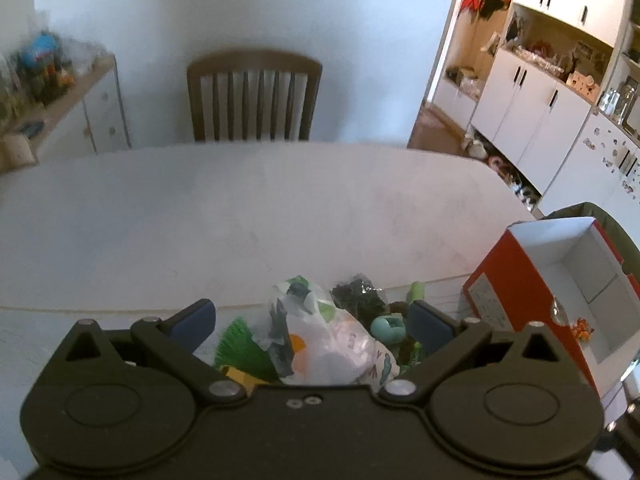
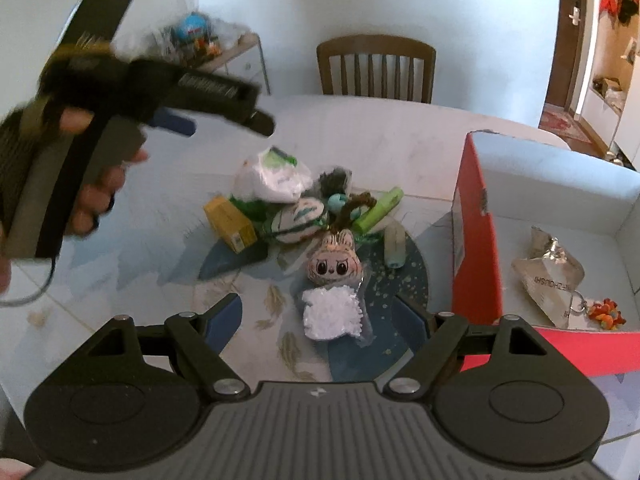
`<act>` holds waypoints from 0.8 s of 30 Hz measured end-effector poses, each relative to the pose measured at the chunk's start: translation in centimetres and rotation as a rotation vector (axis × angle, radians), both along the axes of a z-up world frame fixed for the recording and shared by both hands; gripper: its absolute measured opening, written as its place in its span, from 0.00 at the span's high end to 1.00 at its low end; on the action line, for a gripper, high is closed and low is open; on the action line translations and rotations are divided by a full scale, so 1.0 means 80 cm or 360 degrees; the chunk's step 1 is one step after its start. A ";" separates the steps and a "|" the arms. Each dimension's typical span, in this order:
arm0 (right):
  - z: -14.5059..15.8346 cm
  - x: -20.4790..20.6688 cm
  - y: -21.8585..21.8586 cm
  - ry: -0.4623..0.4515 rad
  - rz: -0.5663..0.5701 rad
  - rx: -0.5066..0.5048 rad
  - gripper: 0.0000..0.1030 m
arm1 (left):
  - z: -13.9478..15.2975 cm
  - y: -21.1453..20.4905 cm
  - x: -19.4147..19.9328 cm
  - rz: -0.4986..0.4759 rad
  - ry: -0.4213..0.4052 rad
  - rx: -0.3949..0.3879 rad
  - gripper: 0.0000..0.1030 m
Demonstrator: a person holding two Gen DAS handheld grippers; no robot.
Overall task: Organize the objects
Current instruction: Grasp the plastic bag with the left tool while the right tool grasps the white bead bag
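On the left of the right wrist view, a person's hand (image 2: 92, 184) grips the handle of the left gripper (image 2: 224, 120), which is raised above the table (image 2: 380, 136) and blurred, its fingers spread apart with nothing between them. From its own camera that gripper hangs over the pile of small objects (image 1: 320, 332): a white plastic bag (image 2: 272, 176), a yellow box (image 2: 230, 222), a green tube (image 2: 378, 208) and a big-eyed plush head (image 2: 334, 260) lie close together on a round blue mat (image 2: 412, 280). Nearer the camera, the right gripper (image 2: 318, 320) also has its fingers wide apart and empty, a packet of white granules (image 2: 330, 314) lying on the mat between them. Furthest right stands an open red box (image 2: 474, 240) with a white interior, holding a clear crinkled bag (image 2: 546, 268) and an orange keychain charm (image 2: 606, 314).
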State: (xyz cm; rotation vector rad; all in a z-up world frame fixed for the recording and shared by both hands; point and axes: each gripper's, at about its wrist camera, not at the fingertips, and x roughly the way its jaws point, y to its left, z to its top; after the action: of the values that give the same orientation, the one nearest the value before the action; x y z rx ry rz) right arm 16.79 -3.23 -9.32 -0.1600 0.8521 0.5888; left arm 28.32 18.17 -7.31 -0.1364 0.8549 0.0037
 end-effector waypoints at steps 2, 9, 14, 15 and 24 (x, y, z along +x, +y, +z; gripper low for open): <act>-0.009 0.005 0.004 0.0002 0.0003 -0.0031 0.21 | -0.008 0.004 0.015 0.0011 0.0056 -0.0034 0.01; -0.040 0.023 0.011 0.0053 0.0000 -0.0076 0.21 | -0.038 0.005 0.051 0.0030 0.0207 -0.0061 0.01; -0.060 0.032 0.019 0.0075 0.0017 -0.0098 0.21 | -0.061 0.008 0.059 0.0058 0.0297 -0.0136 0.01; -0.064 0.033 0.021 0.0070 0.0017 -0.0114 0.21 | -0.065 0.008 0.061 0.0064 0.0315 -0.0153 0.01; -0.090 0.052 0.030 0.0089 0.0016 -0.0154 0.21 | -0.083 0.008 0.064 0.0074 0.0365 -0.0148 0.10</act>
State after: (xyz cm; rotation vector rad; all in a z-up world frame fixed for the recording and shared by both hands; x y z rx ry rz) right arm 20.96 -0.82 -16.49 -0.2369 0.9350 0.5640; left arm 33.46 18.80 -13.92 -0.2465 1.0811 0.0234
